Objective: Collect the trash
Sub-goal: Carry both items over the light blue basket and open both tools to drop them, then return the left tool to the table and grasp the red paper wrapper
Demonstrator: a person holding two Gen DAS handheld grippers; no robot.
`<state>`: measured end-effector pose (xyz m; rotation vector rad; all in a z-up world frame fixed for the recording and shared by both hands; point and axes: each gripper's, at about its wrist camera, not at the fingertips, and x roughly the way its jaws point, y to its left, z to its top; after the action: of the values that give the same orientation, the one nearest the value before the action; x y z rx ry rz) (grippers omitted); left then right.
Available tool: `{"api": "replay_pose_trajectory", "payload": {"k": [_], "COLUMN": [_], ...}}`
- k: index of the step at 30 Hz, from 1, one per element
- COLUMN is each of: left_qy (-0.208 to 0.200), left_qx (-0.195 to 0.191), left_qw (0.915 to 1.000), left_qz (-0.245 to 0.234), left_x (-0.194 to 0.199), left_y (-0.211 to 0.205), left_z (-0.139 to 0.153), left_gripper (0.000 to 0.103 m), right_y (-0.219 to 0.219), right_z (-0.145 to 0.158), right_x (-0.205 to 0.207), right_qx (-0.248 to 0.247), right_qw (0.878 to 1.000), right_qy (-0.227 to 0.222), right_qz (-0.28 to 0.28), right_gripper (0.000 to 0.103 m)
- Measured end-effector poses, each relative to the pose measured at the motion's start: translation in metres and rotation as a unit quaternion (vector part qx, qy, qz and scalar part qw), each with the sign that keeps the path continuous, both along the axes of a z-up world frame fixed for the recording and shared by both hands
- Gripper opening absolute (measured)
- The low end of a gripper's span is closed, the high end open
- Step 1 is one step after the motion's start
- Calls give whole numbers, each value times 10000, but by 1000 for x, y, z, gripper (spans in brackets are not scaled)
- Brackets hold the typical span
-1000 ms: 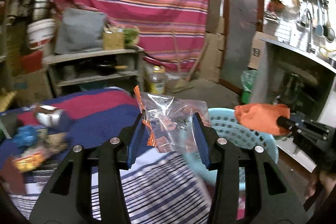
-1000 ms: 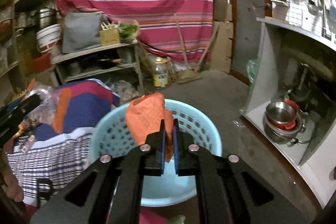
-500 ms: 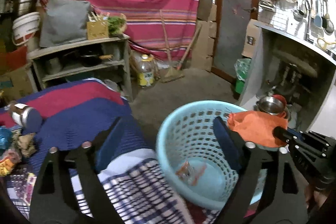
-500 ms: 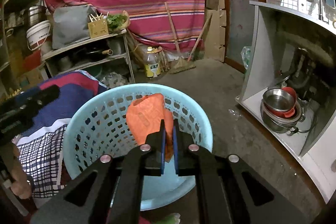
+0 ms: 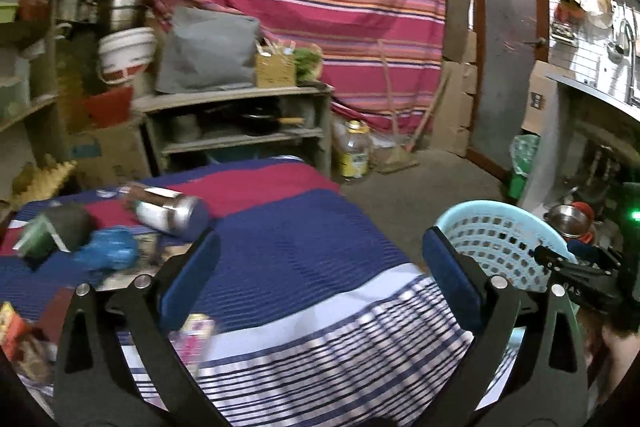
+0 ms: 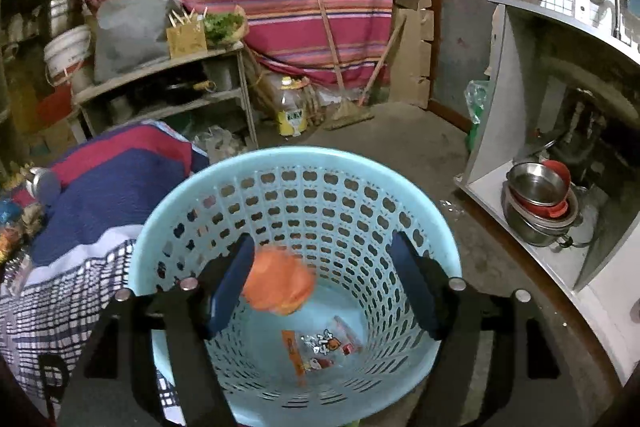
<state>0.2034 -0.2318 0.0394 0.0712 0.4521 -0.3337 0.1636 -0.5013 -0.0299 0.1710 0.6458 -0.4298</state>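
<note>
Orange wrapper (image 6: 279,281) hangs blurred between the right gripper (image 6: 322,283), whose jaws are opening over the pale blue basket (image 6: 400,187), and touches neither pad. A clear snack packet (image 6: 320,345) lies on the basket's bottom. Left gripper (image 5: 320,275) is opening too, empty, above the striped blanket (image 5: 304,251), with a shiny can (image 5: 168,211) near the far left edge.

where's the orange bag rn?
Right wrist view: orange bag is inside the blue basket, beside the right hand-held gripper's left finger, above the clear wrapper.

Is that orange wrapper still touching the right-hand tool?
Cannot tell. In the right wrist view the blurred orange wrapper overlaps the left pad of the opening right tool, above the blue basket.
</note>
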Motion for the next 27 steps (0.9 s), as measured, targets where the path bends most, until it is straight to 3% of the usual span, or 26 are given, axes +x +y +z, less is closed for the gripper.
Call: {"api": "replay_pose_trajectory", "payload": {"k": [3, 6, 14, 19, 27], "left_qy": [-91, -134, -205, -80, 203], "left_qx": [-43, -87, 95, 117, 324], "left_qw": [9997, 9991, 9937, 9886, 9791], "left_qz": [231, 401, 1101, 1496, 1996], "left_x": [-9, -18, -39, -44, -43], "left_y": [34, 64, 152, 208, 279], "left_z": [11, 18, 28, 16, -19], "left_gripper": [97, 97, 97, 97, 97], "right_y": [15, 38, 130, 194, 252], "right_z": [7, 21, 48, 43, 30], "right_x": [-4, -11, -19, -15, -8], "right_qx": [-83, -254, -325, -414, -446], "right_qw": [9999, 9992, 9937, 9879, 9826], "right_qy": [-74, -286, -751, -815, -685], "right_qz": [-46, 74, 769, 1251, 1669], "right_gripper": [72, 80, 86, 86, 86]}}
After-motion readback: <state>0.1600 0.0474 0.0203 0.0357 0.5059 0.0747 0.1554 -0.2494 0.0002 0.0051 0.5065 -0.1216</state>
